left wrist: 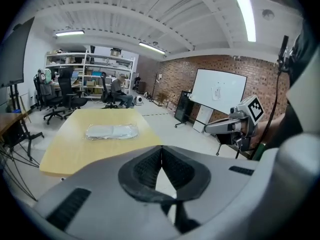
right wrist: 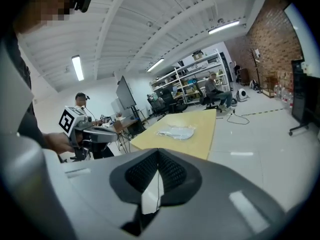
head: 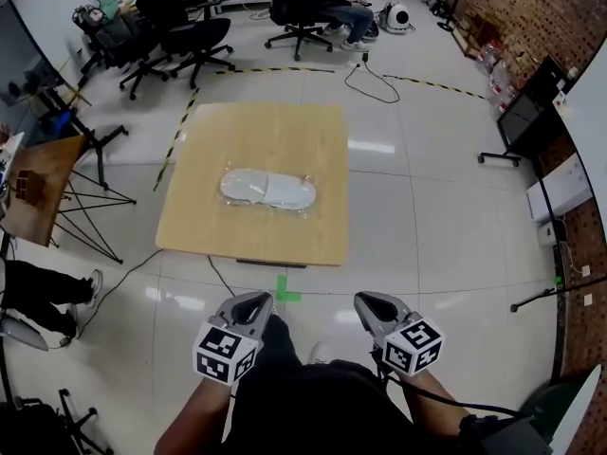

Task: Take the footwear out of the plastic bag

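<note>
- Left gripper (head: 254, 301): low in front of the person, jaws pressed together, nothing between them.
- Right gripper (head: 370, 303): alongside it, jaws likewise closed and empty.
- Bench (head: 285, 126): pale wood, well ahead of both grippers.
- Plastic bag (head: 302, 204): clear, lay flat near the bench's middle, with the footwear (head: 256, 184) inside, pale, apparently slippers. Probably light and soft, with slippery, crinkly film; best pinched at a loose edge or corner.
- Office chairs (head: 185, 36): stood beyond the bench.

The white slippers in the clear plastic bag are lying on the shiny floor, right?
No, that spot is wrong. The head view shows the white slippers in the clear plastic bag lying on the light wooden table.
</note>
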Tool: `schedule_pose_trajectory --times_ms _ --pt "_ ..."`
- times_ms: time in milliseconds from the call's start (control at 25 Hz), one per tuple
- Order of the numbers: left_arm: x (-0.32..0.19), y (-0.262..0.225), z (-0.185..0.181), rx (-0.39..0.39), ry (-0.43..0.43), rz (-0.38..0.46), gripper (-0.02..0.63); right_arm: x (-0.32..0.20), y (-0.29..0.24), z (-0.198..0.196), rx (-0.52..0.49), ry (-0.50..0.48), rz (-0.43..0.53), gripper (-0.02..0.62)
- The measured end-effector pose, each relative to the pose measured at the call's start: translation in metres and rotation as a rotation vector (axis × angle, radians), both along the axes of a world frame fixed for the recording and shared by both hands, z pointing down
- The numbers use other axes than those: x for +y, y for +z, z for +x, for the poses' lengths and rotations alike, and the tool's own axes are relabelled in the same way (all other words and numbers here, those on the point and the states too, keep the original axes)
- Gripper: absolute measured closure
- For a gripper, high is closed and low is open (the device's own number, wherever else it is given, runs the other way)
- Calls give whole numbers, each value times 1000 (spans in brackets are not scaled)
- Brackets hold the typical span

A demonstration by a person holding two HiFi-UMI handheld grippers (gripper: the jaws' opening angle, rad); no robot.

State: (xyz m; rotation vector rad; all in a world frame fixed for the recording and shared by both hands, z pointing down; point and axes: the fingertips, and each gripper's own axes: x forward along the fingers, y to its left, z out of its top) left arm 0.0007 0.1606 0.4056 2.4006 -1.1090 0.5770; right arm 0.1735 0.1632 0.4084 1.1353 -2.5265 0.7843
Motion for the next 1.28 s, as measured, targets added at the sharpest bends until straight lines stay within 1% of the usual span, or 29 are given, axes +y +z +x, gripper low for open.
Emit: schedule_pose_trajectory --times_ms 160,280,440,640,880,960,1080,1280 --pt "-62 5 -8 16 57 17 598 -52 -1 -9 26 55 -10 594" --pt "-108 7 -20 30 101 32 598 -91 -2 -24 44 84 -6 593" --pt "-157 13 -37 40 145 18 598 -133 -3 -43 60 131 -7 593" --pt "-196 25 -36 28 224 4 598 -164 5 -48 105 162 -13 592" --pt "-222 48 -31 22 260 -26 598 -184 15 -50 134 161 -40 592" --pt "-230 54 -26 14 262 -27 598 -194 20 -47 137 147 -49 592" --pt "-244 62 -18 -5 241 -20 598 -207 28 -42 145 94 -70 592" --pt "-271 79 -5 -21 101 -21 597 -223 36 -36 125 -28 -101 592"
